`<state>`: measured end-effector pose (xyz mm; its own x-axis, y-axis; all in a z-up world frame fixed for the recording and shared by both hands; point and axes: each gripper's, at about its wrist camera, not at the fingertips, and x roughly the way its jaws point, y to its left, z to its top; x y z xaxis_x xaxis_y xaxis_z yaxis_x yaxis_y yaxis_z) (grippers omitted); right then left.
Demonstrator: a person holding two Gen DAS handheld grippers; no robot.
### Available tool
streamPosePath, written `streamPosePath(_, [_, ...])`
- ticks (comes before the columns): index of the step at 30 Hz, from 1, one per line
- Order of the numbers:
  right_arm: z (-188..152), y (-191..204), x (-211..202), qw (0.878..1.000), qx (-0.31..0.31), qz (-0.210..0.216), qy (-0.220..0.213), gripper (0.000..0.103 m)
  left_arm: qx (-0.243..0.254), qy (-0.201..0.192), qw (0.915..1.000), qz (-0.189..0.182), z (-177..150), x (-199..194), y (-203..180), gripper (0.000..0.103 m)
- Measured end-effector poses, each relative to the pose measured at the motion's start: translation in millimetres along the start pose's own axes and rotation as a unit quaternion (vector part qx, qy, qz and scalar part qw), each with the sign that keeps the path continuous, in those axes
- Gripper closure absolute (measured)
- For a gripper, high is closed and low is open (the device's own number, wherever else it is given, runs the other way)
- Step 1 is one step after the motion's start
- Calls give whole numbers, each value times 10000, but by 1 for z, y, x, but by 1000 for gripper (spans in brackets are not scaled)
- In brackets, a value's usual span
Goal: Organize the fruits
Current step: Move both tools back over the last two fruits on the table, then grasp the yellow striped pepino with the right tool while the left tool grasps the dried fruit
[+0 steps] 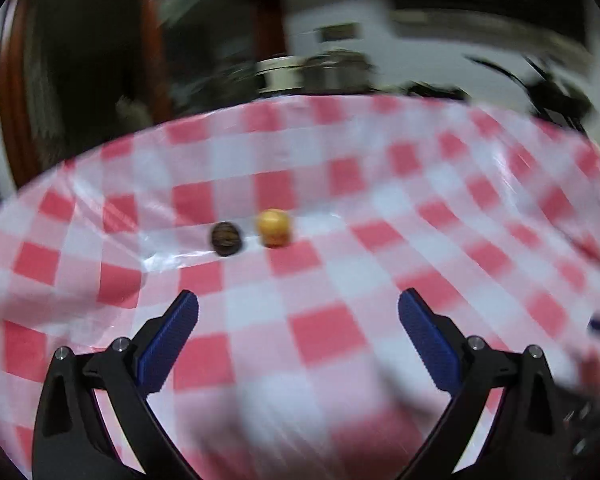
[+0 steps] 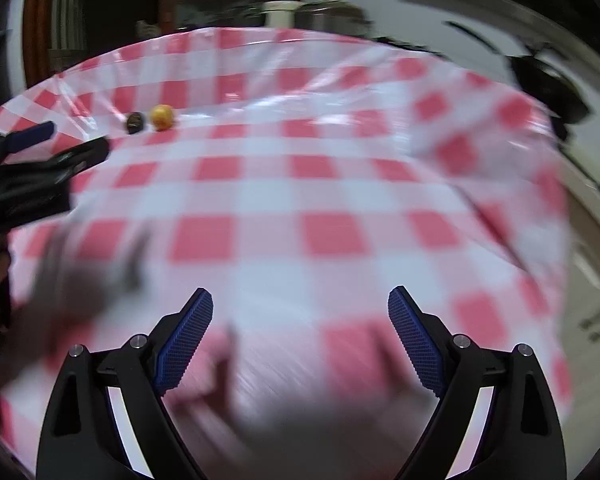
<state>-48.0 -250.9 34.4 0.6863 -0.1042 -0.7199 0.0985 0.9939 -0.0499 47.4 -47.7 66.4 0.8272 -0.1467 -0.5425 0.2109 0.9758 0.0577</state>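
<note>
Two small fruits lie side by side on the red-and-white checked tablecloth. One is a round yellow-orange fruit, the other a dark brown one just left of it. My left gripper hovers open, a short way in front of them, nothing between its blue pads. In the right wrist view the same yellow fruit and dark fruit sit far off at the upper left. My right gripper is open and empty over the cloth. The left gripper shows at that view's left edge.
The cloth is wrinkled plastic and hangs over the table edge at the right. Metal pots and a white wall lie beyond the far edge. A dark wooden door frame stands at the left. Both views are motion-blurred.
</note>
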Motion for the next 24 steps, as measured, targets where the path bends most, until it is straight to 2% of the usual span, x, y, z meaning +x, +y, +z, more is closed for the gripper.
streamPosePath(4, [44, 31, 46, 9994, 155, 323, -9, 16, -922, 86, 9955, 179, 15, 39, 63, 2])
streamPosePath(7, [75, 54, 80, 9980, 210, 587, 65, 16, -1617, 66, 9868, 68, 13, 50, 109, 2])
streamPosePath(11, [111, 91, 123, 9967, 71, 795, 116, 16, -2325, 70, 9725, -121, -2, 49, 146, 2])
streamPosePath(15, [151, 122, 161, 9948, 66, 1006, 165, 16, -2189, -115, 9757, 76, -3, 45, 146, 2])
streamPosePath(19, [181, 151, 192, 9942, -143, 1030, 287, 17, -2212, -43, 9752, 45, -4, 50, 145, 2])
streamPosePath(24, [203, 177, 216, 9940, -439, 912, 413, 28, -2245, 4, 9745, 36, -6, 54, 147, 2])
